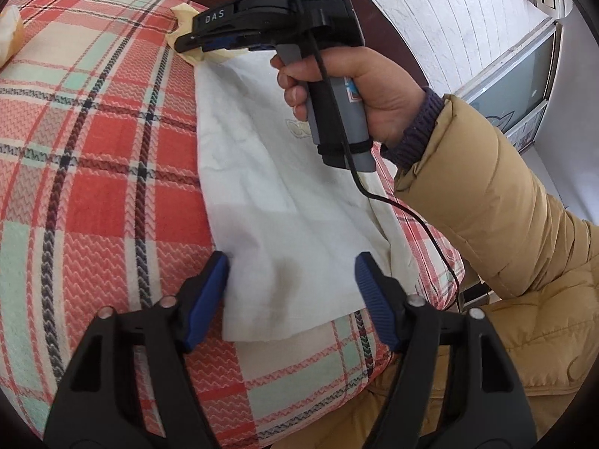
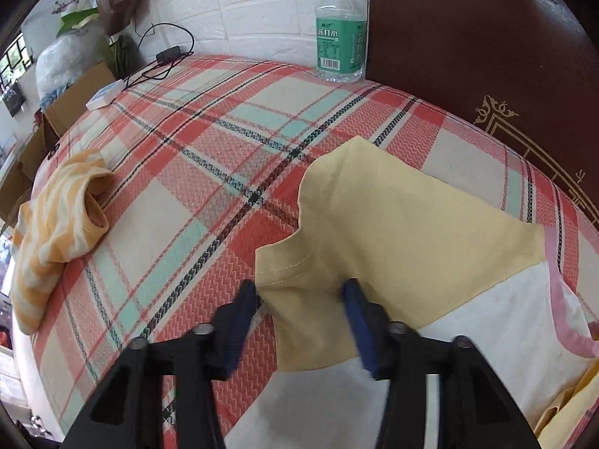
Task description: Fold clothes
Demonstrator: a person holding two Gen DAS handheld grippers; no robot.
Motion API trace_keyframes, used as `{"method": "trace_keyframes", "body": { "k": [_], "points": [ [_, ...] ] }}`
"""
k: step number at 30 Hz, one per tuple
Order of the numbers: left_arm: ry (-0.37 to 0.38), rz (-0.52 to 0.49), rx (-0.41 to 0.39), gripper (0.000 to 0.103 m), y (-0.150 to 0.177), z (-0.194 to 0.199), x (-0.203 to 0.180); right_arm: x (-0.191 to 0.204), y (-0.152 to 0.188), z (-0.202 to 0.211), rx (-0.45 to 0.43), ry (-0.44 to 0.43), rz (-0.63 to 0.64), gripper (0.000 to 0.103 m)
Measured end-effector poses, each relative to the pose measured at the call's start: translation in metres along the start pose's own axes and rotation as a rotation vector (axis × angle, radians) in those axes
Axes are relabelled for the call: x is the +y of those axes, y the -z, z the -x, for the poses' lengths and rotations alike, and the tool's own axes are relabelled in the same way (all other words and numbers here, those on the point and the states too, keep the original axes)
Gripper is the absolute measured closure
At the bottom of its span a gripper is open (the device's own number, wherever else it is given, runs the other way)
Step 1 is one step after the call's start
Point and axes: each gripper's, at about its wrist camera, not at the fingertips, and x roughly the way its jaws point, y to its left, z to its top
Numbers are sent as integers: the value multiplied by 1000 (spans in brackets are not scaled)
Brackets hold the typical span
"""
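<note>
A white garment point(image 1: 269, 172) with yellow sleeves lies folded lengthwise on the plaid bed cover point(image 1: 93, 149). My left gripper point(image 1: 294, 288) hovers open over its near hem, one blue pad on each side of the cloth. At the far end, a hand holds my right gripper point(image 1: 194, 41) low over the yellow sleeve point(image 1: 187, 18). In the right wrist view, my right gripper point(image 2: 301, 318) is open, its fingers straddling the yellow sleeve point(image 2: 393, 224), which lies spread flat. The white body point(image 2: 486, 318) with pink neck trim point(image 2: 561, 299) lies to the right.
A yellow-and-white striped garment point(image 2: 56, 224) lies crumpled at the cover's left edge. A water bottle point(image 2: 340, 30) stands by the white brick wall beside a dark brown headboard point(image 2: 486, 56). A cable and small white box point(image 2: 105, 95) lie at the far left. The person's tan sleeve point(image 1: 486, 205) reaches in from the right.
</note>
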Motion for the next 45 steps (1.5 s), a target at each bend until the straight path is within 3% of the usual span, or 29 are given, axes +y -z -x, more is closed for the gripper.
{"method": "trace_keyframes", "body": {
  "k": [1, 4, 13, 16, 24, 28, 29, 30, 32, 34, 37, 40, 45],
  "points": [
    [-4, 1, 4, 51, 0, -2, -1, -8, 0, 5, -7, -24, -32, 95],
    [7, 22, 1, 70, -1, -1, -2, -30, 0, 19, -27, -95, -129, 96],
    [113, -64, -27, 70, -10, 9, -43, -107, 19, 94, -196, -362, -400, 96],
    [151, -103, -15, 70, -12, 5, -60, -125, 34, 111, -233, -374, -437, 96],
    [213, -165, 81, 70, -9, -30, -90, -165, 88, 114, -197, -284, -490, 95],
    [206, -189, 55, 70, -11, -20, -95, -186, 116, 115, -179, -239, -516, 91],
    [198, -193, 43, 70, -13, -15, -95, -191, 122, 116, -175, -227, -522, 86],
    [181, -191, 29, 69, -16, -10, -92, -193, 127, 116, -172, -212, -516, 80],
    [132, -179, 1, 60, -20, -1, -82, -178, 119, 120, -180, -153, -412, 57],
    [82, -163, -19, 48, -22, 3, -72, -163, 112, 124, -188, -95, -308, 47],
    [45, -122, 2, 48, -18, 3, -54, -141, 100, 129, -199, -8, -152, 45],
    [26, -112, 51, 48, -11, -7, -48, -118, 88, 133, -203, 72, 5, 35],
    [49, -118, 84, 48, -3, -19, -54, -81, 72, 84, -74, 105, 225, 36]
  ]
}}
